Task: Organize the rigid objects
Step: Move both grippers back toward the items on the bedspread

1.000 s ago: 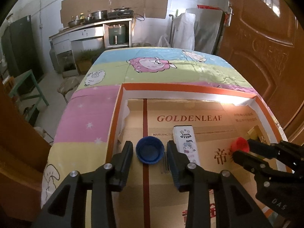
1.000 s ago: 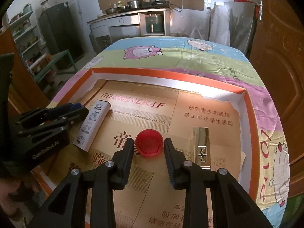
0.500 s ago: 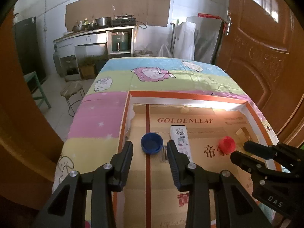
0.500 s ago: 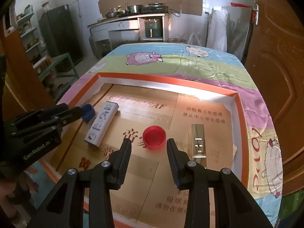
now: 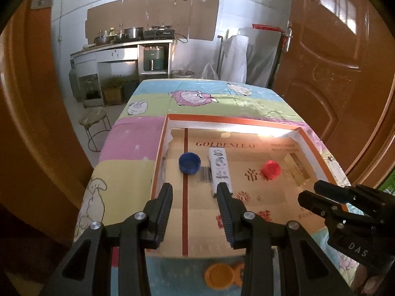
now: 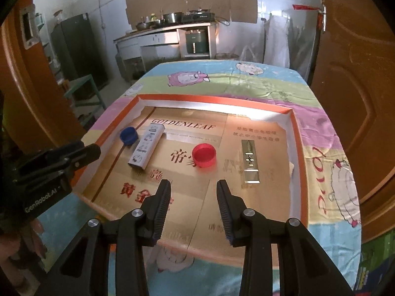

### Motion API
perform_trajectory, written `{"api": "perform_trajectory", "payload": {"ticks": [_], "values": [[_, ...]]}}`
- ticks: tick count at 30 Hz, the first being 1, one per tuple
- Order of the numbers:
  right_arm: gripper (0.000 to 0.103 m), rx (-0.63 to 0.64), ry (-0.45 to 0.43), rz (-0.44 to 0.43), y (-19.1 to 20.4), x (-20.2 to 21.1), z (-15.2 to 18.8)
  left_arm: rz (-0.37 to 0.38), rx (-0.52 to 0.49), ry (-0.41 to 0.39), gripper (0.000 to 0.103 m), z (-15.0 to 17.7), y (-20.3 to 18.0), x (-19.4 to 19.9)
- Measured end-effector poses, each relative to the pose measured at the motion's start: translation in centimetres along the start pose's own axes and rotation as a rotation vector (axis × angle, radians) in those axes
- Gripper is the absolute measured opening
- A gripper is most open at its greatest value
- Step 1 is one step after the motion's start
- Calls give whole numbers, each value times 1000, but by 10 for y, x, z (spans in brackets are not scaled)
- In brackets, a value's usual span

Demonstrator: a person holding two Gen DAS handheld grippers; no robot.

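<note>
A shallow cardboard tray (image 5: 306, 135) (image 6: 293, 133) with an orange rim lies on the table. In it lie a blue cap (image 5: 189, 163) (image 6: 128, 135), a white slim box (image 5: 219, 169) (image 6: 146, 148), a red cap (image 5: 271, 169) (image 6: 204, 155) and a gold slim box (image 5: 298, 168) (image 6: 249, 160). My left gripper (image 5: 195, 192) is open and empty above the tray's near left part. My right gripper (image 6: 193, 188) is open and empty above the tray's near edge, short of the red cap. The right gripper shows in the left wrist view (image 5: 318, 197).
The table has a cartoon sheep cloth (image 6: 222, 79). An orange cap (image 5: 218, 275) lies on the cloth in front of the tray. A brown door (image 5: 345, 74) stands at the right. A stool (image 5: 95, 125) and kitchen counter (image 5: 118, 46) are beyond the table.
Both grippers have pulled back and up from the caps they straddled. The blue and red caps stay in the tray, now farther from the fingers.
</note>
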State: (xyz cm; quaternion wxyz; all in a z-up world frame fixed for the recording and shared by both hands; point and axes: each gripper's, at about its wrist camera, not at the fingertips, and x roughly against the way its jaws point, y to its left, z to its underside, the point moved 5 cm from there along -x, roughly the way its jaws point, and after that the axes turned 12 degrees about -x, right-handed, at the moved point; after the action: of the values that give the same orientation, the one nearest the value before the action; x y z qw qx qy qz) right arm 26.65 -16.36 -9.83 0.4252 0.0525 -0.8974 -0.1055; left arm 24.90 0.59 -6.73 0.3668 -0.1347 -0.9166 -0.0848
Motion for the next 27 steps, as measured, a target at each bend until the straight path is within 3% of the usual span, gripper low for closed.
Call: {"api": "perform_trajectory", "payload": {"ticks": [27], "values": [[40,14,-72,-26,4,87,64,4,-12,-77,37,44,-35,79]]}}
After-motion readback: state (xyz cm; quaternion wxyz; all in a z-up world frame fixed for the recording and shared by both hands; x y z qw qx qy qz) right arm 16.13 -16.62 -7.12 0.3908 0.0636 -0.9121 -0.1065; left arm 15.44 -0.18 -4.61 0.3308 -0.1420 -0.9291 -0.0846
